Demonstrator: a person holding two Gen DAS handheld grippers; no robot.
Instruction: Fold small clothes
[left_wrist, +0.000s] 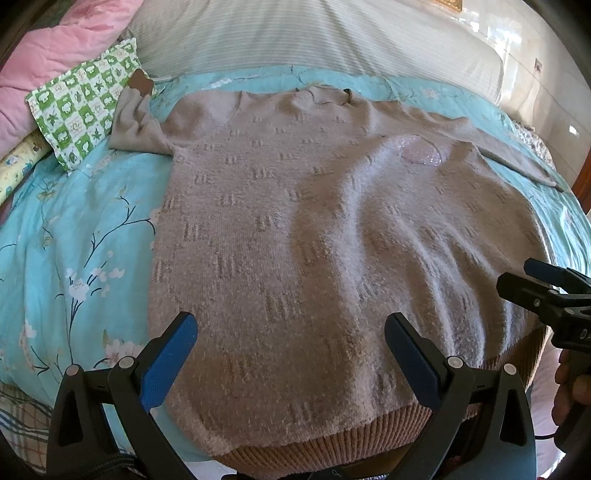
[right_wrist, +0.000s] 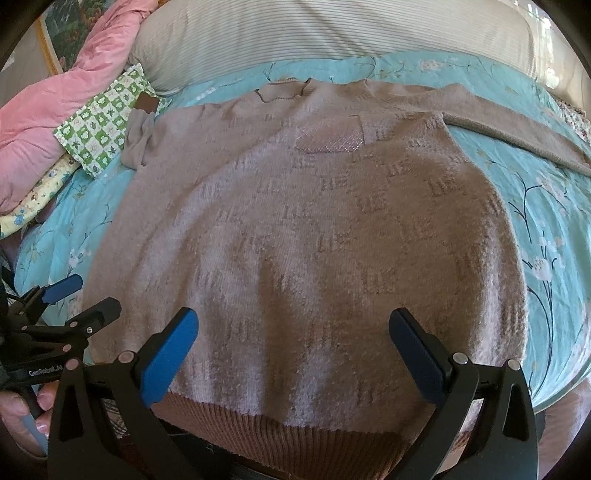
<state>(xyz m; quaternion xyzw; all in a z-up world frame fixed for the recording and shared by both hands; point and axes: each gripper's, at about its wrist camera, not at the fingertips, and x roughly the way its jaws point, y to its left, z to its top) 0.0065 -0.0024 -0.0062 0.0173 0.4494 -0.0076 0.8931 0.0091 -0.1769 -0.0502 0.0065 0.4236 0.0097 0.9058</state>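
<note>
Left gripper (left_wrist: 290, 334) fingers apart | right gripper (right_wrist: 293, 330) fingers apart | sweater (left_wrist: 314, 240) flat on bed (left_wrist: 74, 229)

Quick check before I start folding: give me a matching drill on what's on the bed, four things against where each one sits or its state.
Things:
1. beige knitted sweater
2. green-and-white checked pillow
3. pink quilted blanket
4. left gripper

Places or states:
A. bunched in the far left corner
B. open, above the ribbed hem
C. spread flat on the turquoise floral bedspread
D. beside the sweater's crumpled left-hand sleeve

Pairs: 1-C, 2-D, 3-A, 4-B
</note>
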